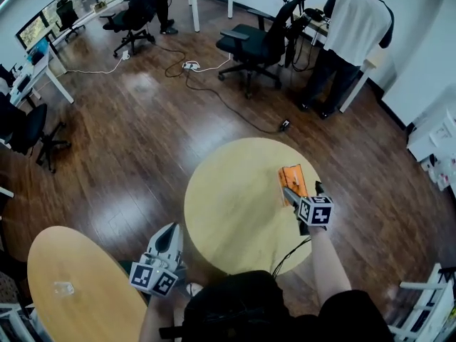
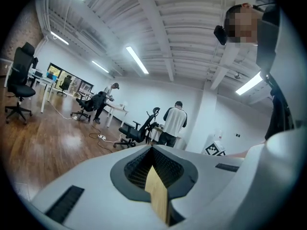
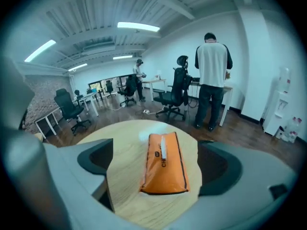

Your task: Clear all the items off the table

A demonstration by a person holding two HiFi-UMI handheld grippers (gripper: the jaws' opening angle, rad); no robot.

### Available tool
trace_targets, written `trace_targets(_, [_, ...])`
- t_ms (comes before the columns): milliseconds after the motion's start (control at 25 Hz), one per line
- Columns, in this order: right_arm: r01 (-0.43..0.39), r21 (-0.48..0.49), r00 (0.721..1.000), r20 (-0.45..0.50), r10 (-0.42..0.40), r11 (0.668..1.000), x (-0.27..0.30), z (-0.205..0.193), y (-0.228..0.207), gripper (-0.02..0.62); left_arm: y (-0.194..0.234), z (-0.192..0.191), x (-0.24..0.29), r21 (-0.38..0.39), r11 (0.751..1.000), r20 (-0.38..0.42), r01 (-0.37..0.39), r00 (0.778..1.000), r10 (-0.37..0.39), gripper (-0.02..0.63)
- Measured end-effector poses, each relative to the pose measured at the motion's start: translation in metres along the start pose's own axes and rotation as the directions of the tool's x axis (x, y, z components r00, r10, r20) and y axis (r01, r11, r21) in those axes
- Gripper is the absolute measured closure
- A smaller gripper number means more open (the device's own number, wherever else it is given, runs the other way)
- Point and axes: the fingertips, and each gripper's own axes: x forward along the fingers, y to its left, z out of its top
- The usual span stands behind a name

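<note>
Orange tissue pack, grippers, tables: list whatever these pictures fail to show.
- Head view: the right gripper covers the orange tissue pack's near end.
- Right gripper view: the pack's print is too small to read.
- Left gripper view: tan strip between the left gripper's closed fingers; held or background, unclear.
- Head view: small clear item on the left table, too small to name.
</note>
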Motion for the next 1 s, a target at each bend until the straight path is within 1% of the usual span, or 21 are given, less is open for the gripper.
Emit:
trace_targets(80, [0.0, 0.019, 0.997, 0.077, -0.001, 1.0, -0.023, 0.017, 0.009, 0.04, 0.01, 0.012, -0.009, 0.018, 1.0, 0.025, -0.011, 1.0, 0.011, 0.614])
trace_targets(120, [-0.003, 0.037, 0.992, 0.128, -0.002, 0.999, -0.037, 0.026, 0.014, 0.056, 0.014, 0.02, -0.013, 0.03, 0.999, 0.042, -0.013, 0.999, 0.012, 0.614])
trace_targets(160, [-0.005, 0.06, 0.981, 0.193, -0.007, 0.998, -0.053, 0.036, 0.02, 0.112, 0.017, 0.028, -0.018, 0.042, 0.999, 0.061, -0.013, 0.998, 0.01, 0.613])
trace_targets(200, [-0.004, 0.08, 0.963, 0.271, -0.018, 0.997, -0.072, 0.047, 0.026, 0.162, 0.019, 0.037, -0.022, 0.052, 0.999, 0.081, -0.012, 0.997, 0.008, 0.614])
trace_targets(240, [0.004, 0.094, 0.935, 0.353, -0.037, 0.996, -0.094, 0.058, 0.031, 0.237, 0.02, 0.045, -0.026, 0.058, 0.998, 0.1, -0.012, 0.995, 0.006, 0.613])
trace_targets(280, [0.027, 0.097, 0.9, 0.43, -0.066, 0.995, -0.117, 0.068, 0.036, 0.329, 0.021, 0.052, -0.031, 0.062, 0.998, 0.118, -0.012, 0.993, 0.004, 0.614])
trace_targets(320, [0.068, 0.088, 0.865, 0.492, -0.102, 0.994, -0.138, 0.076, 0.038, 0.417, 0.022, 0.057, -0.034, 0.065, 0.998, 0.132, -0.012, 0.991, 0.003, 0.614])
trace_targets(360, [0.121, 0.072, 0.834, 0.534, -0.14, 0.99, -0.158, 0.08, 0.039, 0.541, 0.022, 0.06, -0.038, 0.068, 0.998, 0.142, -0.012, 0.99, 0.002, 0.614])
trace_targets(400, [0.169, 0.055, 0.811, 0.559, -0.171, 0.984, -0.175, 0.08, 0.039, 0.592, 0.021, 0.062, -0.04, 0.072, 0.997, 0.148, -0.011, 0.989, 0.0, 0.614])
trace_targets(440, [0.198, 0.047, 0.799, 0.571, -0.189, 0.979, -0.189, 0.077, 0.037, 0.592, 0.019, 0.062, -0.043, 0.077, 0.997, 0.154, -0.008, 0.988, -0.004, 0.613])
trace_targets(600, [0.211, 0.051, 0.787, 0.584, -0.201, 0.976, -0.224, 0.054, 0.034, 0.592, 0.005, 0.066, -0.054, 0.111, 0.994, 0.185, 0.021, 0.982, -0.041, 0.614])
trace_targets(680, [0.222, 0.046, 0.773, 0.6, -0.205, 0.974, -0.235, 0.044, 0.036, 0.592, 0.002, 0.069, -0.058, 0.119, 0.993, 0.203, 0.024, 0.978, -0.048, 0.614])
trace_targets(880, [0.185, 0.103, 0.724, 0.658, -0.206, 0.977, -0.254, 0.042, 0.04, 0.592, -0.004, 0.066, -0.057, 0.136, 0.989, 0.2, 0.061, 0.976, -0.088, 0.614])
trace_targets(1000, [0.176, 0.125, 0.711, 0.67, -0.214, 0.976, -0.261, 0.045, 0.034, 0.592, -0.011, 0.065, -0.053, 0.157, 0.985, 0.202, 0.069, 0.974, -0.101, 0.615])
